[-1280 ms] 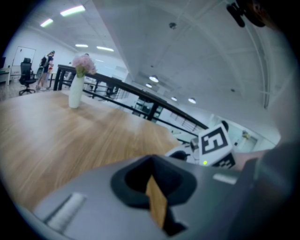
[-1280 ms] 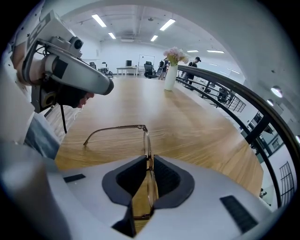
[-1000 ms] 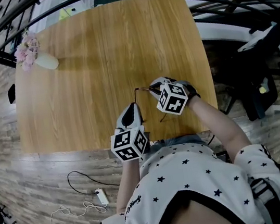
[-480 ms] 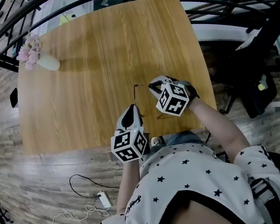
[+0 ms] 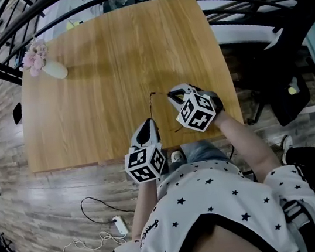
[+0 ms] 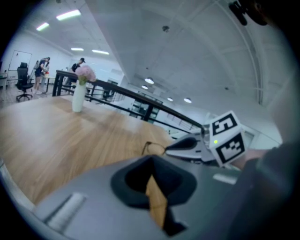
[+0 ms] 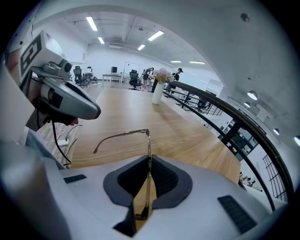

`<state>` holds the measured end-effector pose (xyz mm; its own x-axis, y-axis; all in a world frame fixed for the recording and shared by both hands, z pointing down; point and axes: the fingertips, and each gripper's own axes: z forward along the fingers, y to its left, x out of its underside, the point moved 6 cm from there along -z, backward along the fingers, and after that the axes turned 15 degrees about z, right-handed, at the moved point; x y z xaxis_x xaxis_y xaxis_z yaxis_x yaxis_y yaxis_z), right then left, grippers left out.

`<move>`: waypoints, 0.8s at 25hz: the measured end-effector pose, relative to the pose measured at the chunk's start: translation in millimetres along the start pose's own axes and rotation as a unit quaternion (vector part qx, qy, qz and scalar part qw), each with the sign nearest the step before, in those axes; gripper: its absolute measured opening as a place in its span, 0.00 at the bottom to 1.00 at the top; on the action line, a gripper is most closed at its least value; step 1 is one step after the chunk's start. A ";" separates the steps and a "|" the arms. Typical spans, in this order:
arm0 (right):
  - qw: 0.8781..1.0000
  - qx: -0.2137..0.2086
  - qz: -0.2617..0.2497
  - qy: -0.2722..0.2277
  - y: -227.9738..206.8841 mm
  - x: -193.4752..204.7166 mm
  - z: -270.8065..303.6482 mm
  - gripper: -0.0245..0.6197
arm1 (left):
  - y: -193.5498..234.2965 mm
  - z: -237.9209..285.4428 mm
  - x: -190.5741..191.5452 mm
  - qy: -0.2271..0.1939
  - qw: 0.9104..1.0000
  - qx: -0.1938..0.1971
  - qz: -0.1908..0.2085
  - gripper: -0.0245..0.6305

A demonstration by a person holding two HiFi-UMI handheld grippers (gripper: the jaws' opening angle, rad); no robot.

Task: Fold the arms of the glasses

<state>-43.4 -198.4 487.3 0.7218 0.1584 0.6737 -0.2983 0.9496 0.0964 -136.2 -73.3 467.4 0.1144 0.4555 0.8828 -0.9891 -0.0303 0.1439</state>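
Right tongs [image 7: 146, 190] have raised the glasses [image 7: 147, 140] just above the bench [image 5: 96, 73], clamped on the frame; left tongs [image 6: 157, 202] closed, empty, alongside. Step: folding the open arm [image 7: 117, 137]; next, left pushes it inward

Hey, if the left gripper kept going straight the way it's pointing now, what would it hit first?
Most likely the glasses, which the right gripper holds just ahead of the left gripper and its shut jaws. Beyond them is the wooden table. Depth is hard to judge.
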 end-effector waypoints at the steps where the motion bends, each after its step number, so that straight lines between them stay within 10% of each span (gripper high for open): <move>1: 1.000 0.002 0.002 -0.002 2.0 0.0 -2.4 0.09 | -0.4 -2.5 1.0 0.000 1.000 0.000 0.001 0.05; 20: 0.998 0.043 0.027 -0.035 38.4 2.6 -46.8 0.09 | -6.3 -41.9 19.1 -0.006 1.000 0.013 0.017 0.05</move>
<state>-23.7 -148.9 458.5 0.6582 0.1861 0.7295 -0.3902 0.9130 0.1191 -131.7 -27.1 464.6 0.0830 0.4431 0.8926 -0.9897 -0.0685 0.1261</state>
